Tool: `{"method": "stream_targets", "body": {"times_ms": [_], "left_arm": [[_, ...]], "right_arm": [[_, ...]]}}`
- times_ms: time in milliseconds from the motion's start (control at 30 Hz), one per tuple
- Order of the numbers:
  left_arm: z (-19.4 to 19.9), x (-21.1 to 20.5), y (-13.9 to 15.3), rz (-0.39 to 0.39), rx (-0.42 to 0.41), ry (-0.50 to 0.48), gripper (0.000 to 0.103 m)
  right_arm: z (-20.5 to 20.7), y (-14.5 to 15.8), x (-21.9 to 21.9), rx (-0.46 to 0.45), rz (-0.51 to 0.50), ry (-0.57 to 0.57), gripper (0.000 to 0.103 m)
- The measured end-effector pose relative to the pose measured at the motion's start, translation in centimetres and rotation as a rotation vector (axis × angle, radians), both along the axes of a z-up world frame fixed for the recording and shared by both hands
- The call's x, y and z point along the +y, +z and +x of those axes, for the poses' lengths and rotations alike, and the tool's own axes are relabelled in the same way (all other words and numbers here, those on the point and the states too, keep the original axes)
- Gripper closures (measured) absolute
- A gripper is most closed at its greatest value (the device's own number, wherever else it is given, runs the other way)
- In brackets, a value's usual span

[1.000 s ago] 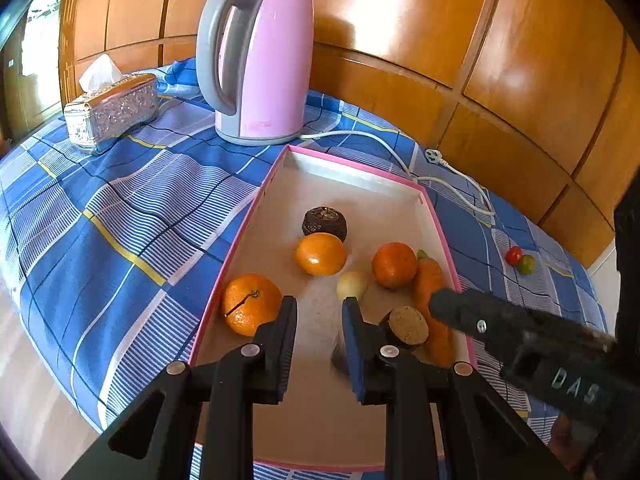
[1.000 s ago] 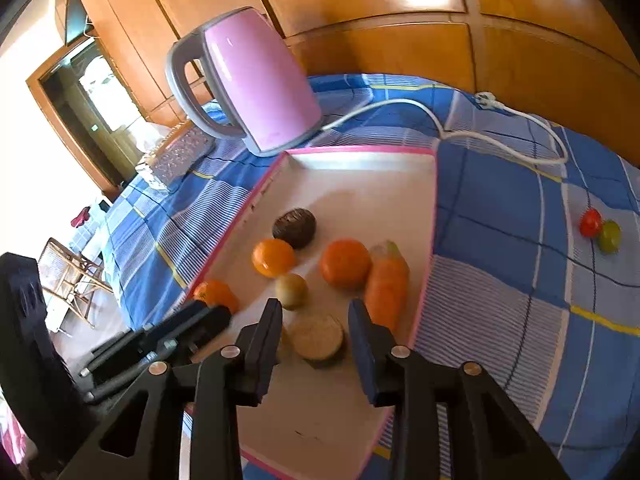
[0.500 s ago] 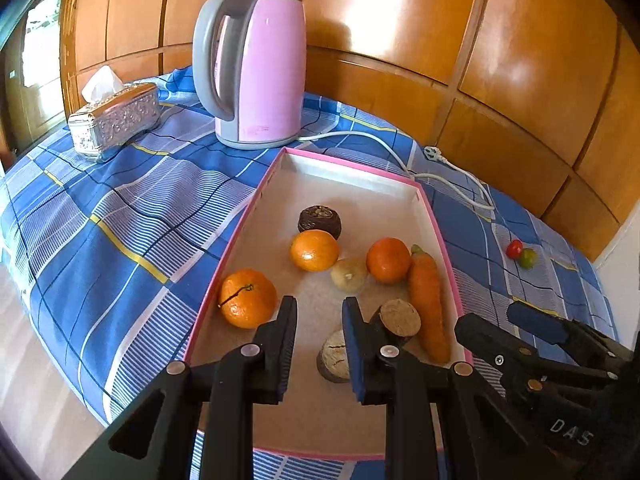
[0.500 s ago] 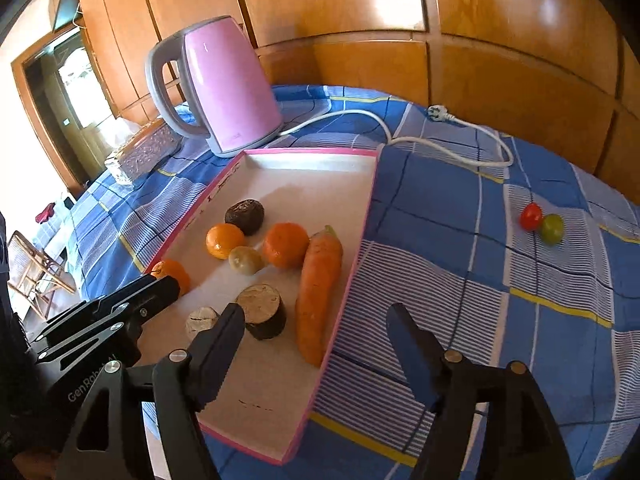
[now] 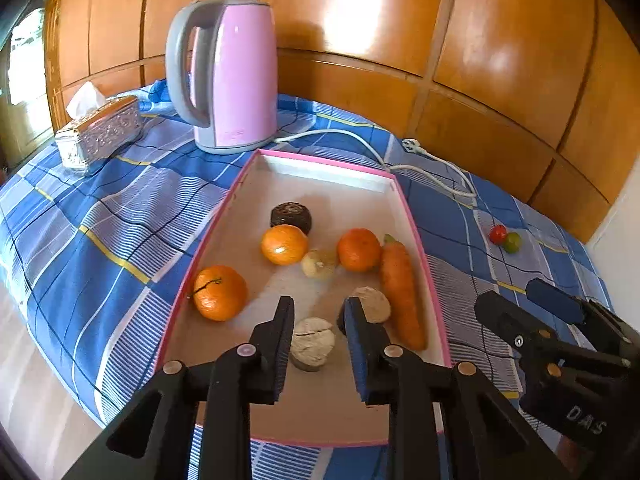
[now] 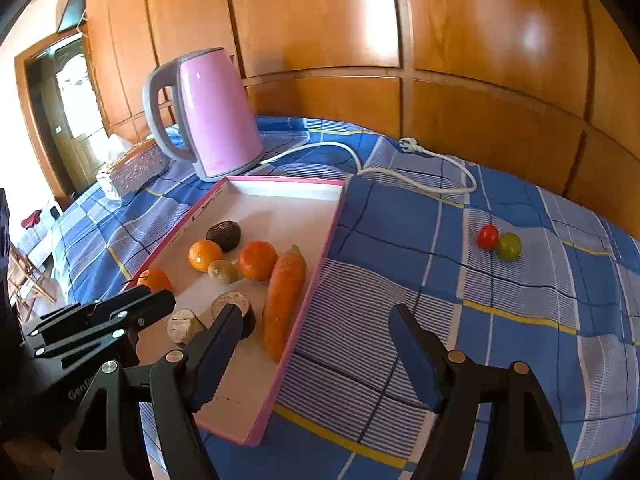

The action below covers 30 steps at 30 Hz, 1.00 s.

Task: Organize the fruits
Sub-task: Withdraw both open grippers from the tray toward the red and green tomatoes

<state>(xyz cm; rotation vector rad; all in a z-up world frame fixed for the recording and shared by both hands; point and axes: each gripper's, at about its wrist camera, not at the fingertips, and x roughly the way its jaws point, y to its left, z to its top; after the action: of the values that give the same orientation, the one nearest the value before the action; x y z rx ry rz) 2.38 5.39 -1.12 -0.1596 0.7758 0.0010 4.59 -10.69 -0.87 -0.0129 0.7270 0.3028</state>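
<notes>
A pink-rimmed tray point(image 5: 240, 184) point(image 6: 332, 232) holds three oranges point(image 5: 219, 292), a carrot point(image 5: 400, 292) point(image 6: 282, 300), a dark round fruit point(image 5: 291, 216), a small pale fruit point(image 5: 319, 264) and two cut brown pieces point(image 5: 312, 342) point(image 5: 372, 304). My left gripper point(image 5: 319, 340) is open and empty above the tray's near end, its jaws either side of one cut piece. My right gripper point(image 6: 316, 356) is open wide and empty over the tray's right rim. A red tomato point(image 6: 488, 237) and a green one point(image 6: 509, 246) lie on the cloth to the right.
A pink kettle point(image 5: 228, 76) point(image 6: 208, 116) stands behind the tray, its white cord point(image 6: 420, 176) trailing right across the blue checked cloth. A silver tissue box point(image 5: 100, 132) sits at the far left. Wood panelling backs the table. The table edge drops off at the left.
My right gripper has let go of the cut brown piece, opened wide and drawn back to the right. My left gripper has pulled back slightly, staying open.
</notes>
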Motion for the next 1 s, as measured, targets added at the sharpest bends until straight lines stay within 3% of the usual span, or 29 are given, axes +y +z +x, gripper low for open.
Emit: {"method": "stream_targets", "body": {"times_ms": [467, 567, 1000], "left_arm": [[-0.4, -2.7, 0.3, 0.043, -0.015, -0.076, 0.073], [-0.4, -3.4, 0.4, 0.053, -0.017, -0.093, 0.072], [0.1, -6.4, 0.3, 0.087, -0.012, -0.167, 0.07]], "right_arm": [[0.2, -0.7, -3.8, 0.076, 0.069, -0.039, 0.026], [0.3, -1.2, -4.6, 0.098, 0.071, -0.052, 0.038], [0.9, -2.9, -7.1, 0.164, 0.06, -0.111, 0.044]]}}
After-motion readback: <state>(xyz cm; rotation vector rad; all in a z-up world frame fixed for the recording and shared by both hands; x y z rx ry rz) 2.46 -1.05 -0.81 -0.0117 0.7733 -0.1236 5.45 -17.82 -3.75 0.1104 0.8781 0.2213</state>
